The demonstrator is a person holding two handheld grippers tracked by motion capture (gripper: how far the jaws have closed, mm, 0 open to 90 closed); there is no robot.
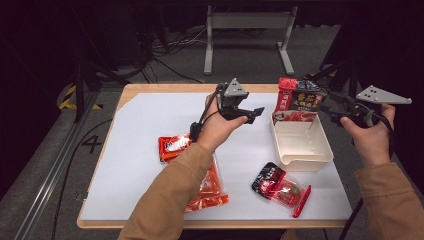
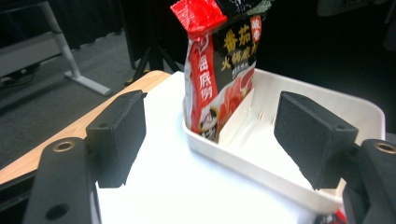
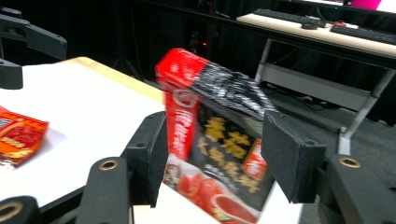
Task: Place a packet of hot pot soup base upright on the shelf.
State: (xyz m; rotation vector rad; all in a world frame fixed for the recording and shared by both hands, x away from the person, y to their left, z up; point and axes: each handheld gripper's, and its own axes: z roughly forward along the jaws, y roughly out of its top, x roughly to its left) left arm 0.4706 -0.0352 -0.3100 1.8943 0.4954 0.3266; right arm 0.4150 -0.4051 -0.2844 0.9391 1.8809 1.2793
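A: State the container contents.

B: The white tray (image 1: 301, 145) sits at the right of the worktop (image 1: 150, 125). A red-and-black sauce packet (image 1: 299, 100) stands upright at its far end, leaning on the far wall. The rest of the tray is bare.

A: Tongs state?

B: The left tongs (image 1: 250, 114) stand apart, clear of the packet. The right tongs (image 1: 327, 107) also stand apart; the packet lies between the jaws, unclamped.

A: Differences between views?

B: The high view shows an orange packet (image 1: 175, 146) at left and a small packet (image 1: 280, 186) near the front edge. The left gripper view shows the tray interior.
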